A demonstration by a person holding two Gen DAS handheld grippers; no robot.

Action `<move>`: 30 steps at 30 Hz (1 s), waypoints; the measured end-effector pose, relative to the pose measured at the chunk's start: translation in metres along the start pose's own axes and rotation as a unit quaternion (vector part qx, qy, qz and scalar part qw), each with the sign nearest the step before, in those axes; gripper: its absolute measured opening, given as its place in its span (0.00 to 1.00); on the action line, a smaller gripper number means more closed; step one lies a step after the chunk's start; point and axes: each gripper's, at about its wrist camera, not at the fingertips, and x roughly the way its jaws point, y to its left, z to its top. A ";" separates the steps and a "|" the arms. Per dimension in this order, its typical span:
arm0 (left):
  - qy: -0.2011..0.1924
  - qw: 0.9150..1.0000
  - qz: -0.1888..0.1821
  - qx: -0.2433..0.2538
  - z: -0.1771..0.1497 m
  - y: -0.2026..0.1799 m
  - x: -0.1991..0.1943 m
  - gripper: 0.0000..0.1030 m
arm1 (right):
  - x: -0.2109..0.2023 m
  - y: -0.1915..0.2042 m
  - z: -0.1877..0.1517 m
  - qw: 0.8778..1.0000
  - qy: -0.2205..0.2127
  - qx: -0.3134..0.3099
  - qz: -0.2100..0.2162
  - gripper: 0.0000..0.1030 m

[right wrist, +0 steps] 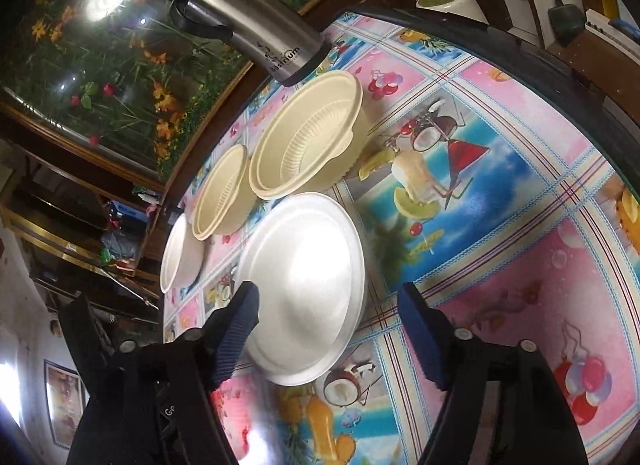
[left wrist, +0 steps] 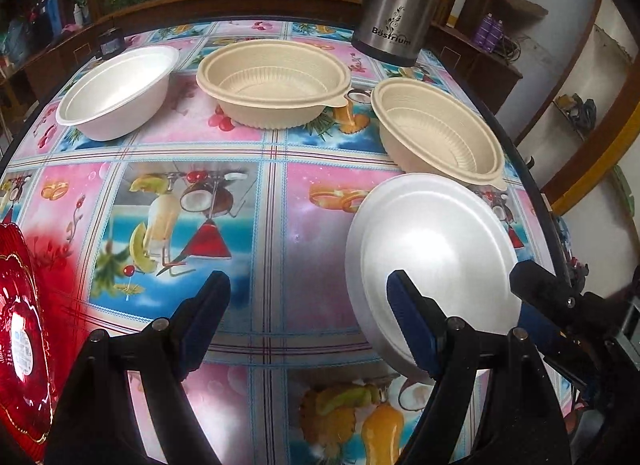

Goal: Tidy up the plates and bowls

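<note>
Four bowls plus one white plate were spread over my counter (left wrist: 256,225), which had that loud fruit-and-cocktail cloth on it. Biggest thing standing there was the steel thermos (left wrist: 394,5) at the far edge. Next, the big beige ribbed bowl (left wrist: 274,81) sat just in front of it, with a smaller beige bowl (left wrist: 438,133) off to its right and a white bowl (left wrist: 120,91) to its left, all upright and apart from each other. The white plate (left wrist: 434,261) lay upside down near the smaller beige bowl. A red plate (left wrist: 22,329) poked in at the left edge. My left hand-held gripper (left wrist: 308,317) hung spread wide, one finger over the white plate's rim. My right hand-held gripper (right wrist: 330,321) was spread too, its fingers either side of that plate, not pinching anything.
</note>
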 end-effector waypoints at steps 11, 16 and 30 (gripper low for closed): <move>0.013 1.000 -0.010 0.015 -0.003 -0.006 0.012 0.24 | 0.015 -0.001 -0.002 0.999 0.010 -0.009 -0.029 0.46; 0.004 0.999 -0.013 0.035 -0.006 -0.012 0.000 0.13 | 0.018 0.009 -0.008 0.998 0.019 -0.037 -0.040 0.10; -0.016 0.999 -0.006 0.031 -0.025 0.006 -0.039 0.13 | -0.001 0.030 -0.033 0.997 0.007 -0.071 -0.034 0.07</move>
